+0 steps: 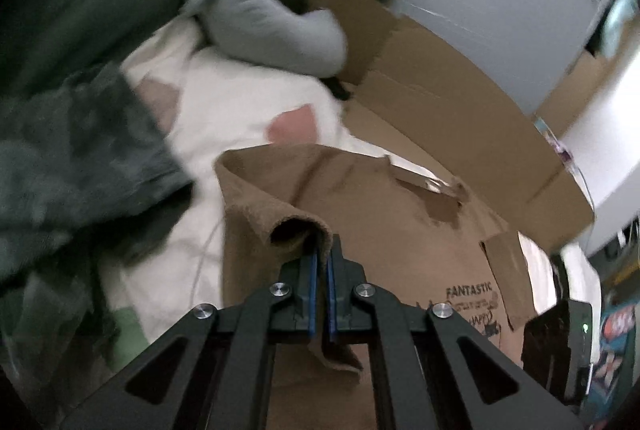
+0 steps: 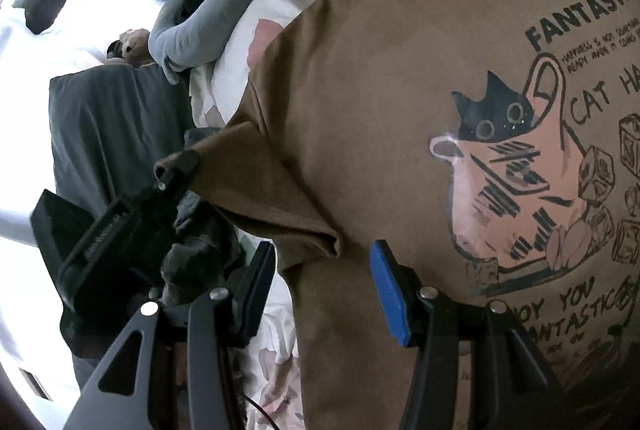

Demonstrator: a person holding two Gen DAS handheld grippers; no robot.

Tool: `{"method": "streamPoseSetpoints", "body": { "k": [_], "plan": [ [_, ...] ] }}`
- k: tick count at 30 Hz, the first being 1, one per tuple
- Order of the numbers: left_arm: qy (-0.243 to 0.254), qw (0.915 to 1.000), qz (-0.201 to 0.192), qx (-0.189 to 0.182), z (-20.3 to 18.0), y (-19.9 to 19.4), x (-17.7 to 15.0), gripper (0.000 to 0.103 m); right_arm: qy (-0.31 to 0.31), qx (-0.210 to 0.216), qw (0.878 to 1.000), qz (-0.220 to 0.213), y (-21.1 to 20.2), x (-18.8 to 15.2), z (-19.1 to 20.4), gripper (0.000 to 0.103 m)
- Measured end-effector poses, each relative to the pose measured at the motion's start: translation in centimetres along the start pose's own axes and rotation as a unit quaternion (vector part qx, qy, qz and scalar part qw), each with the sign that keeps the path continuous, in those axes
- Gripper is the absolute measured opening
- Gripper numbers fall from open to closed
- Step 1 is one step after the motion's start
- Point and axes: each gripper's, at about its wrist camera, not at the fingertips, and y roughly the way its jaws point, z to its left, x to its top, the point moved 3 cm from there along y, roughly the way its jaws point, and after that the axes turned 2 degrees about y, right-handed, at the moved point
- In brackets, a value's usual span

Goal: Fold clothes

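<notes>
Blue-padded left gripper point(image 1: 322, 262) pinches a rolled sleeve edge of the brown T-shirt point(image 2: 380, 78) spread over the pale bedsheet point(image 1: 240, 98) — right gripper point(image 2: 320, 286) hovers wide open, the shirt's print cut off at the frame — blurred grey clothes point(image 1: 68, 158) beside.

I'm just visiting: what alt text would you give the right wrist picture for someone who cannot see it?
A brown T-shirt printed with a black cat cartoon and the word FANTASTIC lies spread on a pale floral bedsheet. The right tongs hover open over its folded sleeve, while the left tongs pinch the sleeve's edge. A grey garment lies beyond.
</notes>
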Motion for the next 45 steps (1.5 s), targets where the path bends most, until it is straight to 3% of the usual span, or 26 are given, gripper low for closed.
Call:
{"method": "streamPoseSetpoints", "body": {
  "k": [13,20,21,23,24,25,35,40,45],
  "plan": [
    [0.071,0.9946,0.059,-0.047,-4.7,4.2,0.9,0.003,0.035,-0.002,0.999,-0.027,-1.7,1.7,-2.8,0.048],
    [0.055,0.9885,0.128,-0.058,-5.6,7.1,-0.2,0.004,0.044,-0.004,0.999,-0.028,-1.8,2.6,-4.1,0.048],
    [0.053,0.9878,0.134,-0.059,-5.6,7.3,-0.3,0.008,0.045,-0.005,0.999,-0.028,-1.8,2.8,-4.3,0.048],
    [0.054,0.987,0.138,-0.063,-5.7,7.3,-0.5,0.033,0.045,-0.005,0.999,-0.027,-1.8,3.0,-4.6,0.048],
    [0.054,0.9868,0.137,-0.067,-5.9,7.2,-0.5,0.057,0.045,-0.006,0.999,-0.027,-1.8,3.1,-4.7,0.048],
    [0.056,0.9868,0.134,-0.071,-6.1,7.1,-0.5,0.072,0.044,-0.006,0.999,-0.027,-1.7,3.2,-4.8,0.048],
    [0.051,0.9837,0.147,-0.091,-7.0,7.6,-0.7,0.074,0.042,-0.01,0.999,-0.023,-1.4,3.7,-5.2,0.048],
    [0.055,0.9811,0.168,-0.078,-6.7,7.3,-1.1,0.074,0.042,-0.012,0.999,-0.021,-1.2,3.9,-5.4,0.048],
    [0.046,0.9838,0.16,-0.066,-5.5,6.2,0.1,0.074,0.034,-0.014,0.999,-0.018,-1.1,4.2,-5.3,0.048]
  ]
}}
